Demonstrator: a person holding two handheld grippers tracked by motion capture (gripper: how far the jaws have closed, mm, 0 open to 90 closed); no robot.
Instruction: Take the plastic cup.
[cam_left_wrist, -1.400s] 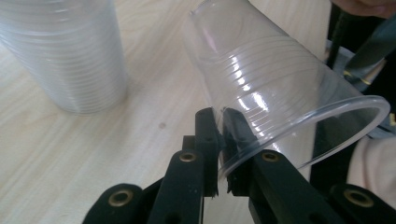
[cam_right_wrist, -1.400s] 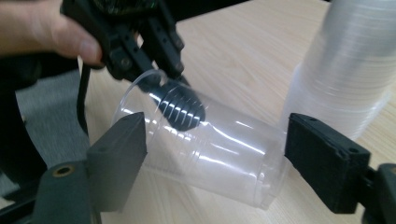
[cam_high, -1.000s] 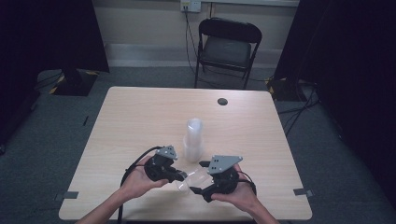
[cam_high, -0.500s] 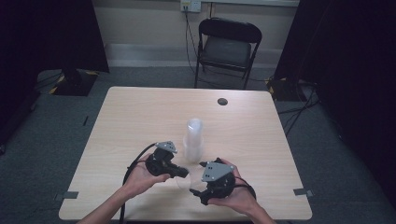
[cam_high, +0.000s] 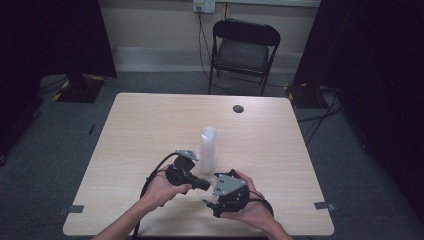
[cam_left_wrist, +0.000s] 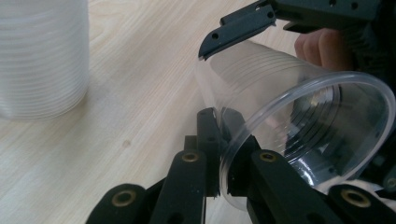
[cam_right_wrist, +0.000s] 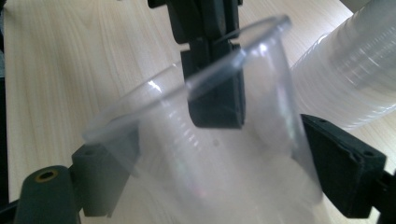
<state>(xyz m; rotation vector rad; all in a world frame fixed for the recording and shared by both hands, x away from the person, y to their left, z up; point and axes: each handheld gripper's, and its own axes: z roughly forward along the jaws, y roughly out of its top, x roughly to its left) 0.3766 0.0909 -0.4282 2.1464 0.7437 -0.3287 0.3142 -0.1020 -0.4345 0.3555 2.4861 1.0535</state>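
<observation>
At the near edge of the table (cam_high: 125, 130), the person's two hands bring both grippers together over one clear plastic cup (cam_left_wrist: 299, 121). The left gripper (cam_left_wrist: 224, 154) has its jaws closed narrowly on the cup's rim, one jaw inside the mouth and one outside, as the left gripper view shows close up. The right gripper (cam_right_wrist: 219, 154) has its jaws spread wide around the cup's body, one on each side of the wall; whether they press it or merely flank it I cannot tell. The cup is tipped on its side, lifted off the wood, with its open mouth toward the left gripper and its base toward the right one. It looks empty; only ridges and reflections show through its walls.

Just beyond the grippers, near the middle of the table, stands a tall stack of clear cups (cam_high: 208, 149), nested one in another and upright, just beside the held cup but not touching it. Farther off, toward the far edge, lies a small dark round disc (cam_high: 238, 108). Past the table, a black folding chair (cam_high: 242, 50) stands against the wall.
</observation>
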